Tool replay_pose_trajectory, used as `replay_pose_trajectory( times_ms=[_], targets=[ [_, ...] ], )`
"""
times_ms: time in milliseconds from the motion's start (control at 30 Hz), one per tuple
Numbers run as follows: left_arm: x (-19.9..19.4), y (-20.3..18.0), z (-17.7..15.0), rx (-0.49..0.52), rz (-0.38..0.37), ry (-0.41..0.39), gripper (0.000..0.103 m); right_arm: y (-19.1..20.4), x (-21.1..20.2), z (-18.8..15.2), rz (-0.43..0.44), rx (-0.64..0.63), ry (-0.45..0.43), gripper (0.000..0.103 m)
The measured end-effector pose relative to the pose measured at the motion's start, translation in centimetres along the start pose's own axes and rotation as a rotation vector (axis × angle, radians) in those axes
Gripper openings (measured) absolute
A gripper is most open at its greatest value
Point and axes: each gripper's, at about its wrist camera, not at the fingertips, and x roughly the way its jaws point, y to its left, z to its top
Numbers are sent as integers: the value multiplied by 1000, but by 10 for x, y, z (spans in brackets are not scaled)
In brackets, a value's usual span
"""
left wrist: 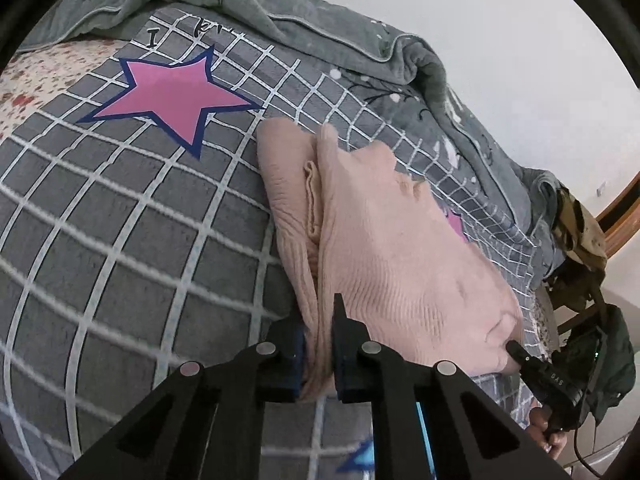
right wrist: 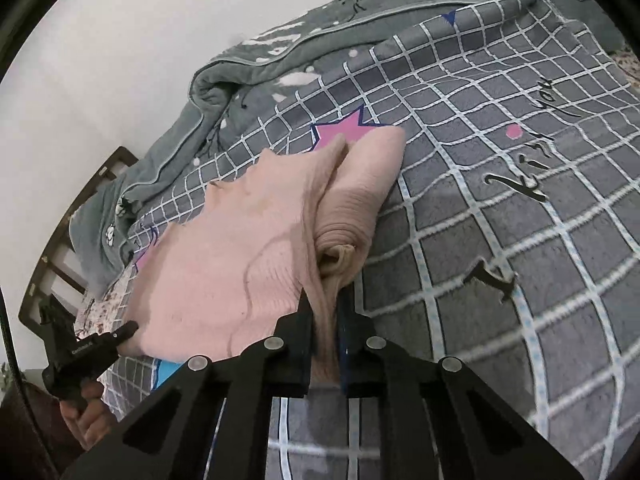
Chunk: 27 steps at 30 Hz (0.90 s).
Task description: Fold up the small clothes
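Note:
A pink ribbed knit garment (left wrist: 400, 248) (right wrist: 240, 240) lies partly folded on the bed, its near edge lifted. My left gripper (left wrist: 318, 320) is shut on a bunched fold of that near edge, with cloth squeezed between the pads. My right gripper (right wrist: 326, 300) is likewise shut on a gathered fold at the garment's other near corner. Each wrist view also catches the other gripper at the far corner: the right gripper (left wrist: 514, 349) and the left gripper (right wrist: 132, 327), both with their tips pinching the pink cloth.
The grey bedspread (left wrist: 140, 248) (right wrist: 500, 240) has a white grid and a pink star (left wrist: 176, 100). A grey-green quilt (left wrist: 320, 20) (right wrist: 224, 80) is bunched along the white wall. A wooden bed frame (right wrist: 86, 184) and a chair with dark clothes (left wrist: 592, 280) stand beside the bed.

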Motion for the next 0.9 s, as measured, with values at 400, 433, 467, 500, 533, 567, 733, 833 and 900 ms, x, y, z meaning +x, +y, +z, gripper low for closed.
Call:
replay_pose_trajectory(
  times_ms=[400, 433, 467, 500, 533, 567, 733, 833, 900],
  targets=[
    [-57, -22, -72, 66, 13, 17, 11, -8, -70, -47, -6, -33, 19, 10],
    [-59, -22, -76, 73, 16, 19, 11, -10, -76, -53, -7, -37, 22, 10],
    [-60, -23, -79, 80, 20, 20, 12, -12, -79, -57, -7, -40, 24, 10],
    [-60, -23, -82, 84, 29, 23, 13, -13, -81, -61, -9, -45, 26, 10],
    [-59, -23, -83, 79, 38, 30, 13, -14, -81, -65, -23, -52, 34, 13],
    [-58, -21, -83, 65, 44, 38, 17, -14, -79, -67, -53, -58, 43, 16],
    [-55, -12, -73, 23, 60, 25, 41, 12, -92, -72, -217, -205, -13, 25],
    [-51, -11, -64, 11, 30, 16, 69, 40, -107, -77, -279, -318, -112, 34],
    [-47, -12, -56, 12, 17, 6, 70, 60, -110, -79, -239, -372, -141, 34]
  ],
)
